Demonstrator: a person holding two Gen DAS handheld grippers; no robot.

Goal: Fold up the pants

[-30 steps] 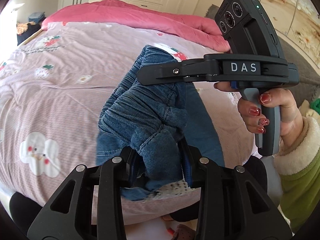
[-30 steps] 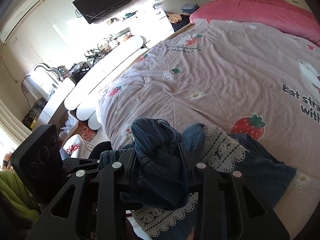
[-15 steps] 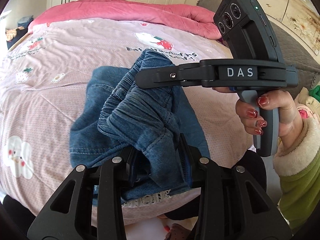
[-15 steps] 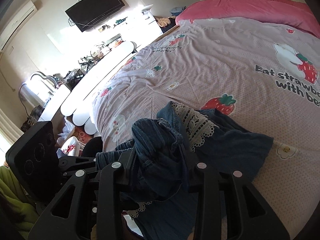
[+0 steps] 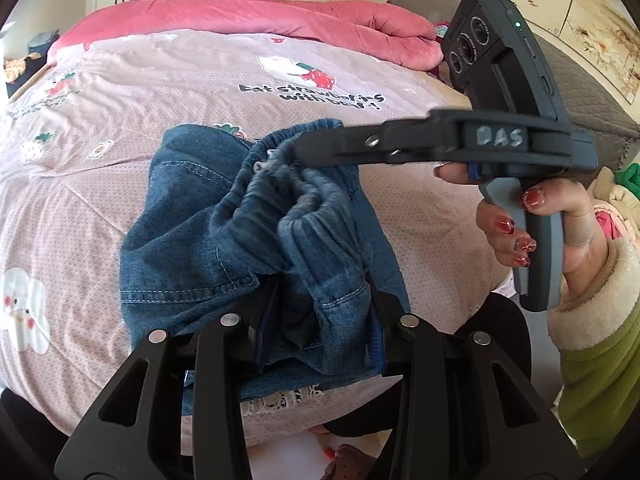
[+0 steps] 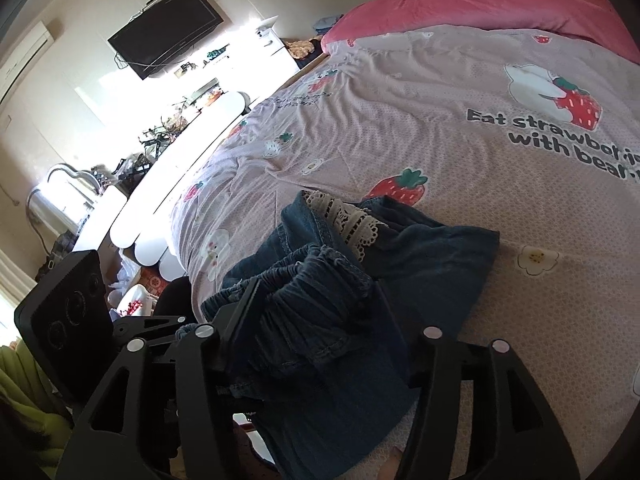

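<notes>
The blue denim pants (image 5: 192, 232) with a gathered elastic waistband and lace-trimmed hems (image 6: 348, 216) lie folded over on the pink strawberry-print bedspread (image 5: 120, 96) near its front edge. My left gripper (image 5: 320, 308) is shut on a bunch of the waistband. My right gripper (image 6: 316, 312) is shut on the waistband too. In the left wrist view the right gripper (image 5: 316, 152) reaches in from the right, just above the waistband. The left gripper's body (image 6: 68, 316) shows at the lower left of the right wrist view.
A pink quilt (image 5: 248, 8) lies across the far end of the bed. A white scalloped footboard (image 6: 168, 184), a cluttered dresser and a wall TV (image 6: 168, 32) are to the left. A grey headboard (image 5: 580, 92) is at right.
Both grippers have carried the waistband forward over the bed and lower. More of the pants now rests on the bedspread. The lace hems now lie further up on the bed.
</notes>
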